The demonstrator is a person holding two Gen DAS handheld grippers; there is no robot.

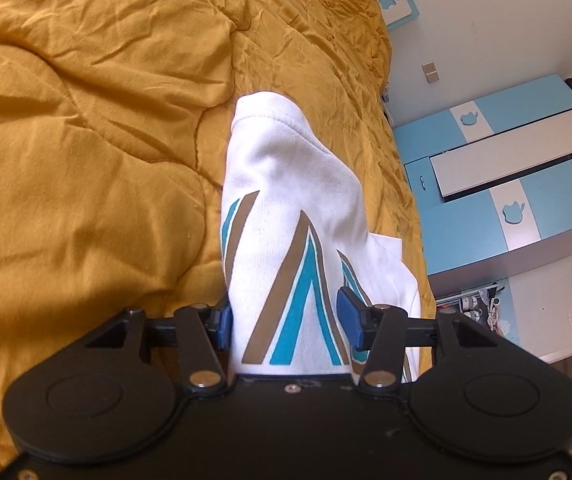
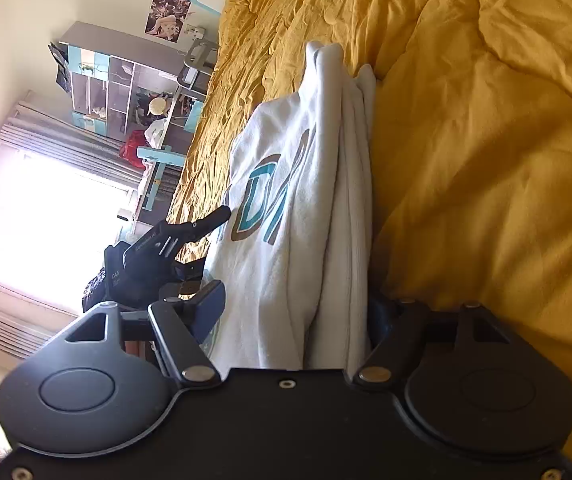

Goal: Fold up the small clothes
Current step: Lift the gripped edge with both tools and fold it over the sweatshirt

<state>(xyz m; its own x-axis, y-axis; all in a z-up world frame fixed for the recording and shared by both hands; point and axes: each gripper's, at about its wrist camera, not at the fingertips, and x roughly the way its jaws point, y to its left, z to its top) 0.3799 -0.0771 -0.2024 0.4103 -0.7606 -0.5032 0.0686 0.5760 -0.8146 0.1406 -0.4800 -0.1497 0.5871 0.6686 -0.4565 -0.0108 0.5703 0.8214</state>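
Observation:
A small white shirt [image 1: 286, 200] printed with teal and brown letters lies bunched in a long fold on the mustard quilt [image 1: 86, 140]. My left gripper [image 1: 284, 322] is open, its blue pads standing wide on either side of the shirt's near end; the cloth runs under the right pad. In the right wrist view the same shirt [image 2: 314, 240] shows several stacked folds. My right gripper [image 2: 294, 312] is open around that end, and cloth hides its right pad. A gloved hand [image 2: 126, 276] with the left gripper's black body is at the shirt's left side.
The quilt [image 2: 486, 160] covers the whole bed, rumpled and puffy. A blue and white wardrobe [image 1: 506, 168] stands past the bed's edge. Cluttered shelves [image 2: 126, 92] and a bright window [image 2: 46, 220] are on the other side.

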